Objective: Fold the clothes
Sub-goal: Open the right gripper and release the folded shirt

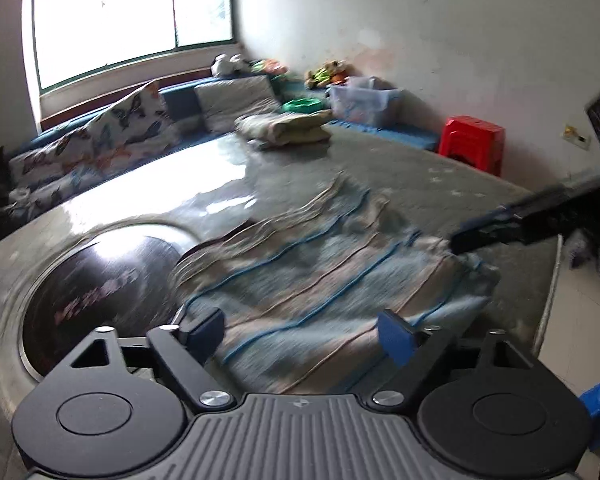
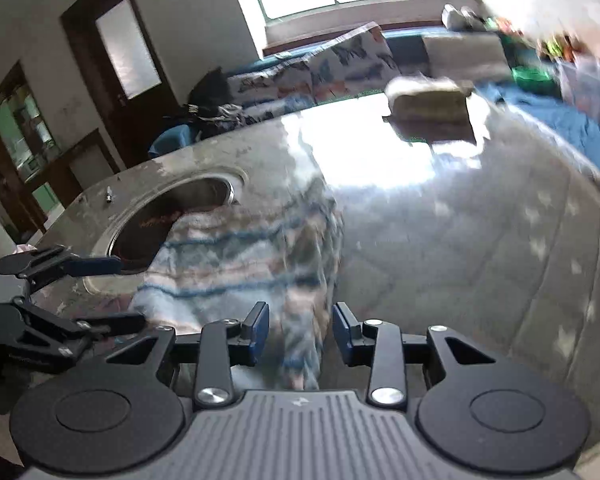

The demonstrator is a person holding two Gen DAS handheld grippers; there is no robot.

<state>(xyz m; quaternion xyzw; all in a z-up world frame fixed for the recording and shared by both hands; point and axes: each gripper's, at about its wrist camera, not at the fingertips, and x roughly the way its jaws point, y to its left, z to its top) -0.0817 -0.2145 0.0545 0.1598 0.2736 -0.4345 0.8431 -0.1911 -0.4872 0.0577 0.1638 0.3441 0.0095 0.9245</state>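
- My left claw [image 1: 300, 334] sits low at the near edge of the grey stone-look tabletop [image 1: 400, 168], its two blue pads wide apart with nothing between them.
- Directly ahead of it lies the striped cloth garment in pale blue, beige and white with thin blue lines [image 1: 320, 272], spread mostly flat. The near hem runs under the gap between the pads, so the cloth starts right at this claw.
- My right claw [image 2: 300, 330] also has its pads apart, more narrowly. A bunched strip of the same garment [image 2: 252, 256] passes through the gap, but I cannot tell whether the pads touch it; they are not clamped on it.
- In the left view the right claw reaches in from the right, its dark tip [image 1: 484, 232] at the garment's right edge.
- The stripes run from near-left to far-right in the left view, and the garment's far-left corner drapes over the rim of the round dark inset panel [image 1: 100, 280] sunk in the tabletop.
- I judge both claws are at the cloth, left at the near hem and right at the side edge. Motion blur hides any crease, so I cannot tell how many folds it has.
- Farther back, well apart from it, a folded beige and green bundle [image 1: 284, 128] rests on the tabletop.
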